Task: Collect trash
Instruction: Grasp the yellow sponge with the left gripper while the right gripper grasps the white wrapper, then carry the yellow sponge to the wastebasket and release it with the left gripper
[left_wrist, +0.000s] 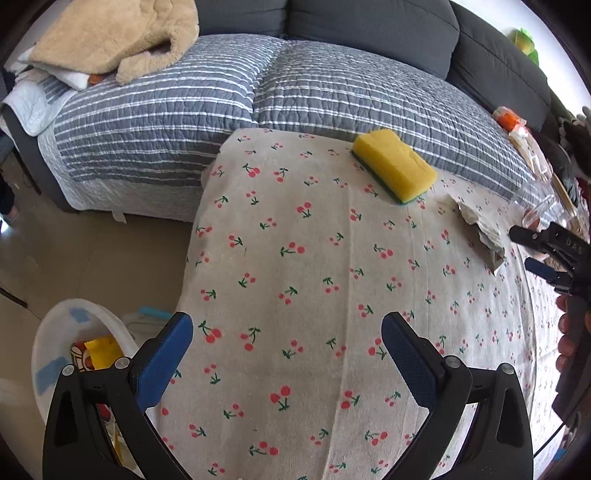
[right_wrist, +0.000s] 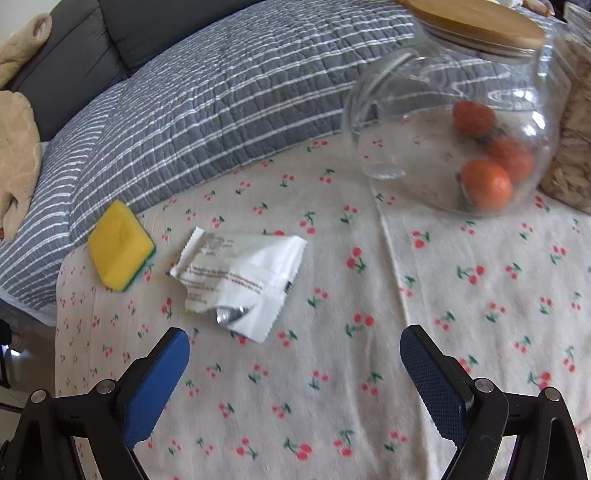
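A torn white wrapper (right_wrist: 242, 280) lies flat on the cherry-print tablecloth (right_wrist: 332, 369), just beyond my right gripper (right_wrist: 295, 354), which is open and empty. The wrapper also shows crumpled at the right of the left wrist view (left_wrist: 480, 230). My left gripper (left_wrist: 287, 332) is open and empty above the cloth near the table's left edge. The right gripper (left_wrist: 532, 251) shows at the far right of the left wrist view, open, next to the wrapper. A white bin (left_wrist: 62, 332) with trash in it stands on the floor at lower left.
A yellow sponge (left_wrist: 394, 169) lies at the table's far edge, left of the wrapper (right_wrist: 120, 246). A glass jar (right_wrist: 454, 129) with a wooden lid holds three orange fruits at the right. A striped-quilt sofa (left_wrist: 221, 99) stands behind the table.
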